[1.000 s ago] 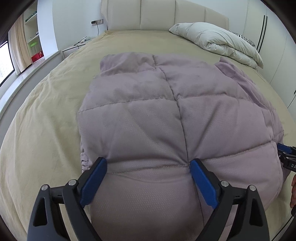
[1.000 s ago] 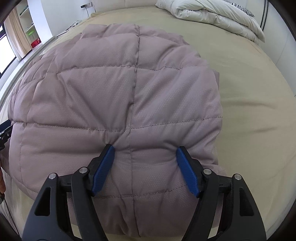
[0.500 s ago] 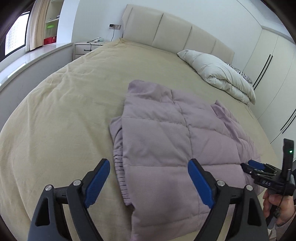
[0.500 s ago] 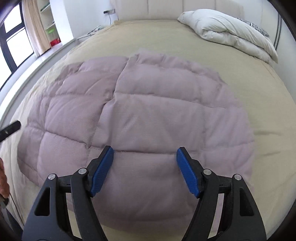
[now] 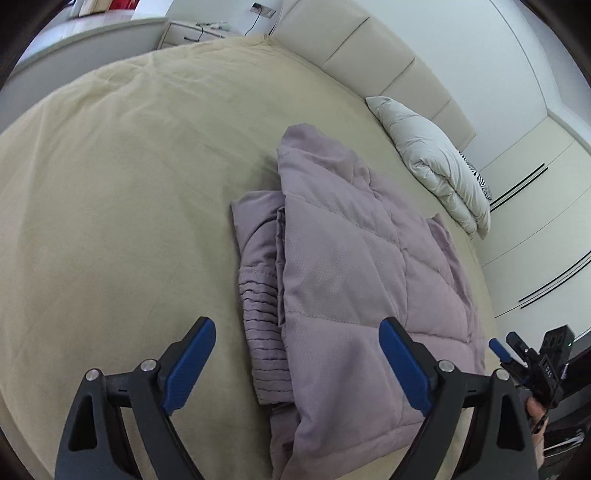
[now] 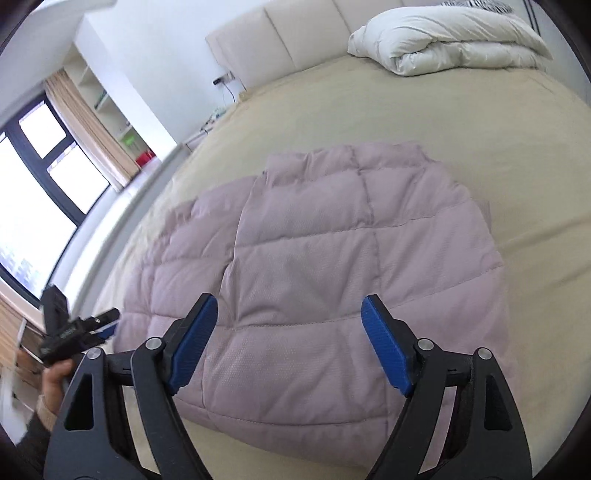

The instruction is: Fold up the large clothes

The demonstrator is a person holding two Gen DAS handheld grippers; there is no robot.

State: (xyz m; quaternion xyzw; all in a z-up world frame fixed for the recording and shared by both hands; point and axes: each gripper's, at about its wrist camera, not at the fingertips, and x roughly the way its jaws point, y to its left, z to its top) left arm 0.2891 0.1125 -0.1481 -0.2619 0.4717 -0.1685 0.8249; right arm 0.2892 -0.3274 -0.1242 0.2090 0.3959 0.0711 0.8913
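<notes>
A lilac quilted puffer jacket [image 5: 351,266] lies folded on the beige bed cover [image 5: 110,184], a ribbed cuff [image 5: 258,295] sticking out from under its left edge. My left gripper [image 5: 295,326] hovers above the jacket's near left corner. Its jaws are opening, with nothing gripped between them. In the right wrist view the jacket [image 6: 332,258] lies flat. My right gripper [image 6: 288,302] hangs over its near edge, jaws opening and clear of the fabric. Each gripper shows in the other's view: the right gripper [image 5: 502,347] at the jacket's right, the left gripper [image 6: 107,321] at its left, held by a hand [image 6: 55,380].
A folded white duvet [image 5: 436,162] lies by the padded headboard [image 5: 369,55] at the far end of the bed. White wardrobe doors [image 5: 535,221] line the right side. A window [image 6: 37,184] with curtains and a nightstand [image 5: 192,33] are on the left.
Both grippers have drawn back and up from the jacket, which now looks smaller and lies free. The right jaws have spread wider. The left view has swung left and rolled.
</notes>
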